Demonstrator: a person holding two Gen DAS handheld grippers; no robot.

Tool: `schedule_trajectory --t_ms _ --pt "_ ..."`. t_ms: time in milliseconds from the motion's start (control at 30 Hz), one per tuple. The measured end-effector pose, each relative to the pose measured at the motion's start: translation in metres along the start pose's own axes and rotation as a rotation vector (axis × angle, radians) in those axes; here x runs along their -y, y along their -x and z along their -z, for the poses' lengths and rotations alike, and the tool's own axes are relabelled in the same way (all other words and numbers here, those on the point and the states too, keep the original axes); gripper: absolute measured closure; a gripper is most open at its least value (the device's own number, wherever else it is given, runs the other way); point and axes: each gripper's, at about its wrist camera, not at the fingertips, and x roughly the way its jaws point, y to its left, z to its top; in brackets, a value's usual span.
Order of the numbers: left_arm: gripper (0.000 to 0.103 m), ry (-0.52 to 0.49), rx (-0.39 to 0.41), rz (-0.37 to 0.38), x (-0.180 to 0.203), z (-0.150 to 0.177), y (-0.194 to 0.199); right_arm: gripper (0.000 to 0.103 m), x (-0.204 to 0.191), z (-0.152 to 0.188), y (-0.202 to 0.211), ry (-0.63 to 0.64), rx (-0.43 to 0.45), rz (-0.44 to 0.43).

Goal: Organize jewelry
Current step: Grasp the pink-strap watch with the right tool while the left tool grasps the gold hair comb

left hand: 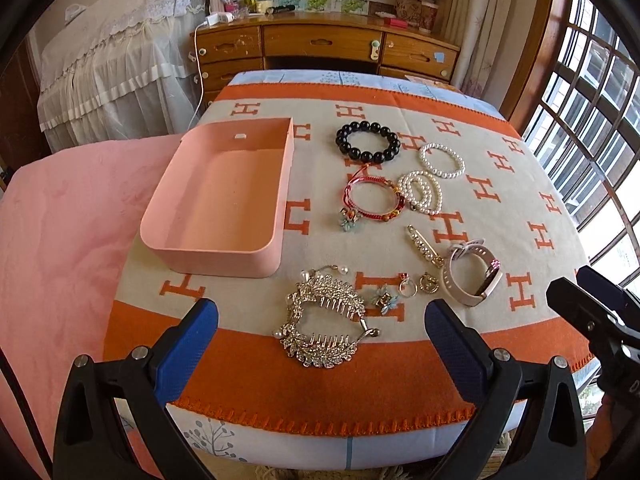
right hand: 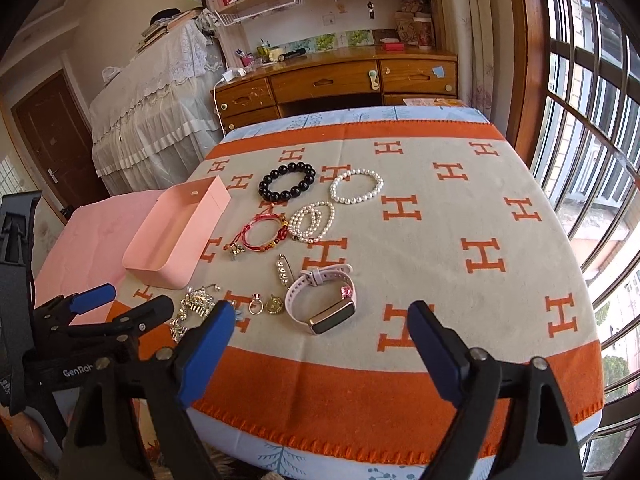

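A pink rectangular plastic box (left hand: 218,196) lies open-topped at the left edge of the table covered by an orange-and-cream H-patterned blanket (left hand: 520,208), its long axis running from the near edge toward the far edge. Right of it lie a black bead bracelet (left hand: 368,140), a white pearl bracelet (left hand: 442,160), a red cord bracelet (left hand: 374,198) and a pale pink watch (right hand: 324,300), its long axis slanting across the table. A silver rhinestone comb (left hand: 320,320) lies near the near edge. The left tool (left hand: 322,322) is spread above the comb, touching nothing; the right tool (right hand: 320,322) is spread, nothing pinched.

Jewelry (left hand: 384,216) scattered on blanket beside empty pink box (left hand: 218,200).
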Motion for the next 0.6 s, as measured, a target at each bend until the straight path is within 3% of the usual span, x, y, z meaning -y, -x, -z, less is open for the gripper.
schedule_trajectory --t_ms 133,300,400,600 --pt "0.001 0.005 -0.051 0.021 -0.011 0.001 -0.015 0.035 0.011 -0.003 -0.025 -0.004 -0.084 -0.013" --pt "0.001 0.059 -0.128 0.054 -0.026 0.004 -0.033 0.043 0.016 -0.004 -0.047 0.018 -0.159 -0.032" --pt "0.007 0.079 -0.155 0.053 -0.032 0.006 -0.042 0.048 0.017 -0.004 -0.056 0.031 -0.183 -0.029" --pt "0.008 0.083 -0.179 0.062 -0.033 0.008 -0.053 0.066 0.025 -0.006 -0.067 0.022 -0.203 -0.034"
